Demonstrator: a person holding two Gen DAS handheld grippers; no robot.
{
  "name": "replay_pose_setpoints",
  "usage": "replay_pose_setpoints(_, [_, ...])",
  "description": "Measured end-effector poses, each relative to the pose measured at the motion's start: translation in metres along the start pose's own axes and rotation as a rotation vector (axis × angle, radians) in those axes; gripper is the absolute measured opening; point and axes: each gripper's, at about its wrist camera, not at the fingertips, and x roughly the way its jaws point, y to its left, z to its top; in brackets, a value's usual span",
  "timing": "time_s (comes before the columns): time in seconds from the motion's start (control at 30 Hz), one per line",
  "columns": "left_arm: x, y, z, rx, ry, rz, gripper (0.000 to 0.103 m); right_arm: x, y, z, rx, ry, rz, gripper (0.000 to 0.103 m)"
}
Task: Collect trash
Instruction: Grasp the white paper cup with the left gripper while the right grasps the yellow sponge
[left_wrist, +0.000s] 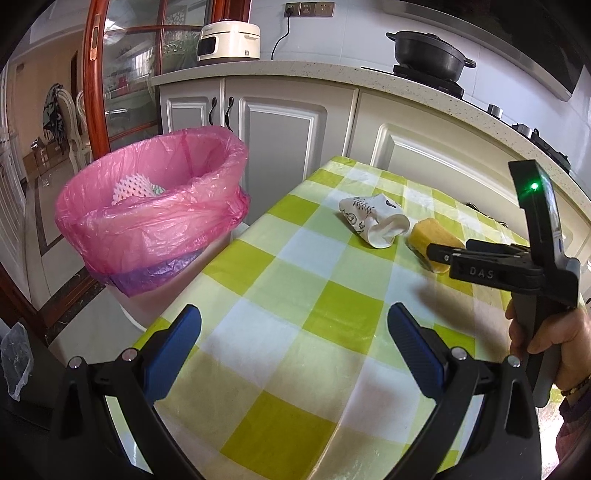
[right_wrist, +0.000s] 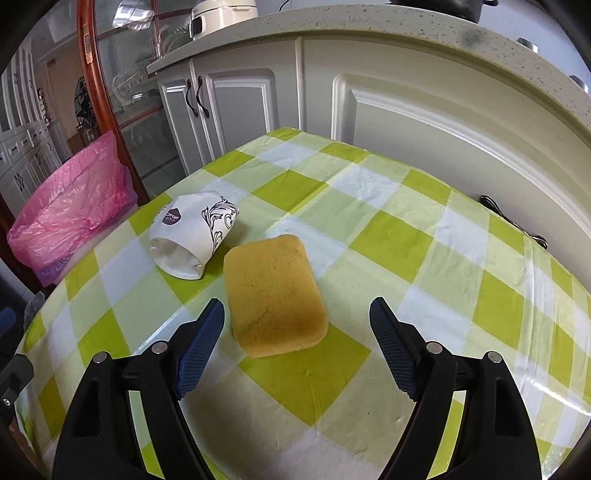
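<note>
Two pieces of rubbish lie on the checked desk (left_wrist: 295, 280) in the left wrist view: a crushed paper cup (left_wrist: 373, 221) on its side and a yellow sponge (left_wrist: 436, 240) just beside it, both near the far half of the cloth. The bin (left_wrist: 147, 221) with its pink liner stands off the desk's left edge, close enough that a short carry should do, and some waste already sits inside. The left hand-held gripper (left_wrist: 293, 341) hangs spread over bare cloth with nothing between its blue pads (left_wrist: 186, 332), apparently waiting its turn. The right hand-held gripper (left_wrist: 443, 254), carried in a hand (left_wrist: 543, 343), reaches in from the right with its tips at the sponge, which suggests the sponge is the next pick. In the right wrist view, that gripper (right_wrist: 297, 328) has its jaws spread wide, tilted down at the sponge (right_wrist: 275, 295); the near end of the sponge lies between the pads (right_wrist: 391, 343) without being squeezed, so no grip is made yet. The cup (right_wrist: 192, 236) rests just to the sponge's left, mouth toward the camera, and the pink bin liner (right_wrist: 70, 210) shows beyond the desk's (right_wrist: 406, 243) left edge.
</note>
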Motion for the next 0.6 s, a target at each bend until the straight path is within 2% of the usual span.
replay_pose_setpoints(0.13, [0.007,-0.003,0.006,0.01,0.009,0.008,0.098,0.005,0.001,0.0,-0.006,0.013,0.005,0.075])
replay_pose_setpoints(0.23, [0.014,-0.004,0.013,0.014,0.013,0.022,0.098,0.007,0.001,0.001,-0.014,0.017,0.017,0.066])
replay_pose_setpoints(0.33, [0.027,-0.007,0.023,0.007,0.03,0.024,0.098,0.007,0.0,0.0,-0.019,0.02,0.043,0.05])
replay_pose_setpoints(0.37, [0.033,-0.009,0.027,0.003,0.04,0.019,0.098,0.006,0.0,0.0,-0.03,0.018,0.04,0.048])
replay_pose_setpoints(0.6, [0.068,-0.033,0.048,-0.004,0.071,-0.007,0.097,-0.015,-0.014,-0.008,-0.039,-0.033,0.021,0.045])
